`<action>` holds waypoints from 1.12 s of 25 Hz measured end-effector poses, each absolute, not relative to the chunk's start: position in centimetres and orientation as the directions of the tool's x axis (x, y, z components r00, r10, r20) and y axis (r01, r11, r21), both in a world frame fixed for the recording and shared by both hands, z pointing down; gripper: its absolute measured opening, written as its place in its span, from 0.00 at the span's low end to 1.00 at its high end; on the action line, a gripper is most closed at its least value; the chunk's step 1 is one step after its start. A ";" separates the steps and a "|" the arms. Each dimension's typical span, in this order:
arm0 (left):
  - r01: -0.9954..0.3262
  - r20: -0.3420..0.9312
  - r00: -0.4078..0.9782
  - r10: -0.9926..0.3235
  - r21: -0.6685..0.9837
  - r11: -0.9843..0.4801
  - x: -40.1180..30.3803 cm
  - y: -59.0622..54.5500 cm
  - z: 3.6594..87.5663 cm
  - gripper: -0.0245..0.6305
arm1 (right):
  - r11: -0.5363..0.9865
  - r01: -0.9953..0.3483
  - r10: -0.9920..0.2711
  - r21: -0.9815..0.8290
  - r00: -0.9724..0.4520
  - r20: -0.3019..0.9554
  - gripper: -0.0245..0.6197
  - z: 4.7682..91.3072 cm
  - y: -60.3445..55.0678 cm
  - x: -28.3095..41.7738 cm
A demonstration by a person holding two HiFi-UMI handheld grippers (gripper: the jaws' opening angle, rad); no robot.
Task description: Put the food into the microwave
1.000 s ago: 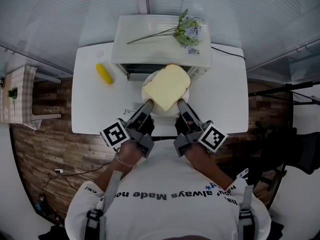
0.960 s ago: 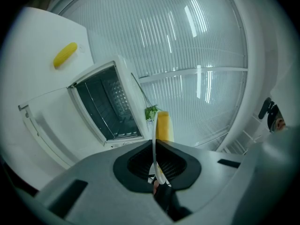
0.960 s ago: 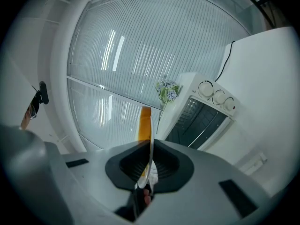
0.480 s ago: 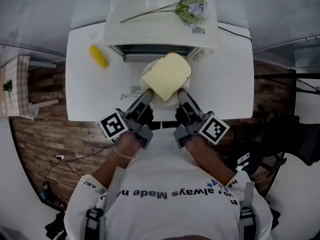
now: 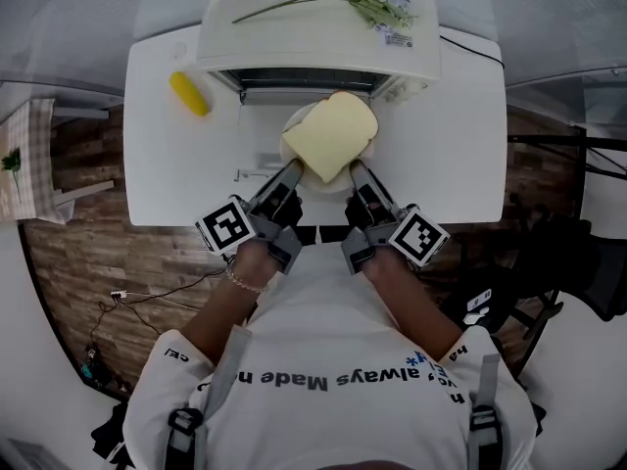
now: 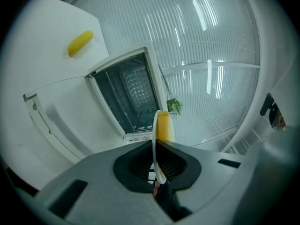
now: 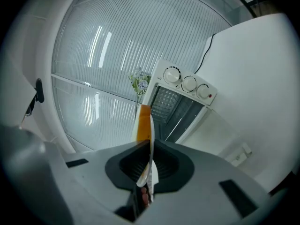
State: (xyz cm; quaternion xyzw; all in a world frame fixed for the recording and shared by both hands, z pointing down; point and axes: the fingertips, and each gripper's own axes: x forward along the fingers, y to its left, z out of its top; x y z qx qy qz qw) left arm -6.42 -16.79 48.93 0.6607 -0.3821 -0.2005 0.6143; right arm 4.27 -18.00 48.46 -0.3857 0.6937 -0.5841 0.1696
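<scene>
Bread [image 5: 330, 148] on plate [image 5: 293, 123]; long axis, rounded end toward microwave [image 5: 323, 39].

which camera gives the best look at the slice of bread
The head view: it shows the whole top face of the bread from above, on the plate. The left gripper view and the right gripper view show it only edge-on, a thin yellow or orange strip beyond the jaws.

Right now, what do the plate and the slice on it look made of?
The plate: thin white rim with a smooth sheen, likely ceramic or hard plastic; I cannot tell which. The slice: matte pale-yellow face with a browner crust edge, so it looks like bread, though it could be a foam replica.
</scene>
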 end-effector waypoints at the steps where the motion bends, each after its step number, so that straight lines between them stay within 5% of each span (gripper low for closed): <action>1: -0.262 0.210 0.628 -0.749 0.964 0.051 -6.5 -16.9 49.4 0.07 | 0.016 -0.340 -0.732 -0.940 -0.645 0.221 0.08 48.9 -18.1 4.2; 28: -0.279 0.269 0.610 -0.746 0.953 0.116 -9.2 -26.2 60.2 0.07 | -0.118 -0.371 -0.717 -0.921 -0.610 0.337 0.08 60.6 -27.1 2.0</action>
